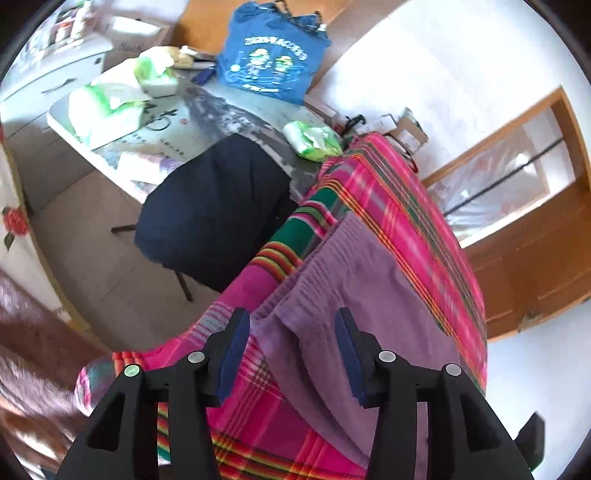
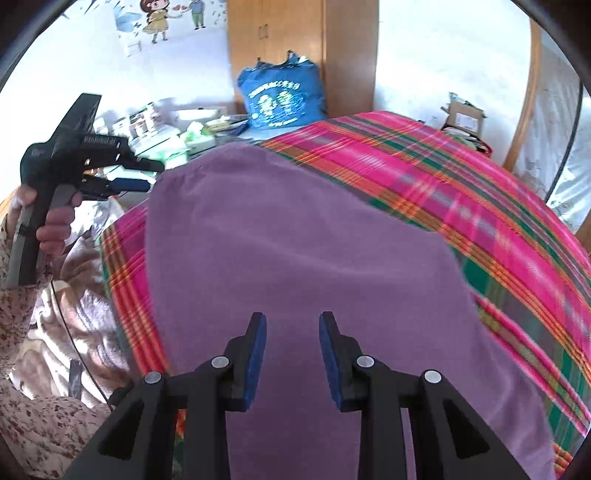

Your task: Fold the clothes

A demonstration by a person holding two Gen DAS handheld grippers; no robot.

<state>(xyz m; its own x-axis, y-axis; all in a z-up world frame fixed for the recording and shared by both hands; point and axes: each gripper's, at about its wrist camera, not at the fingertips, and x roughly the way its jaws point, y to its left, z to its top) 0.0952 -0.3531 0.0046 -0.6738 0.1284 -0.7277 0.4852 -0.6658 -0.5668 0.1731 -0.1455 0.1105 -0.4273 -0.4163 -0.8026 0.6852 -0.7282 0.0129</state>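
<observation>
- The purple garment (image 2: pixel 295 258) lies spread on a bed covered by a pink plaid blanket (image 2: pixel 480 192); its gathered waistband edge (image 1: pixel 314 254) runs close to the blanket's near-left border, seen from the left wrist.
- To the right of the garment a broad band of blanket lies bare — open room on that side.
- Past the bed's edge there is pale tiled floor (image 1: pixel 92 229), then a dark cloth (image 1: pixel 218 206) draped over something with thin legs.
- Behind that stands a table (image 1: pixel 192 110) crowded with green-and-white packets (image 1: pixel 314 140) and a blue printed bag (image 1: pixel 269 59).
- A wooden cupboard (image 2: pixel 295 48) and white walls close the room; cartoon stickers (image 2: pixel 162 18) show on the wall in the right wrist view.
- The left tool (image 1: pixel 291 354) hovers over the garment's waistband end, jaws well apart, nothing pinched between them.
- The right tool (image 2: pixel 291 358) hangs over the middle of the garment, jaws apart with only a moderate gap; the cloth looks to lie below the pads, not clamped.
- In the right wrist view the left tool (image 2: pixel 136 177) appears in side profile, gripped by a hand (image 2: pixel 55 225) with a floral sleeve (image 2: pixel 22 314).
- The garment looks flat and smooth — faint creases only, slightly blurred.
</observation>
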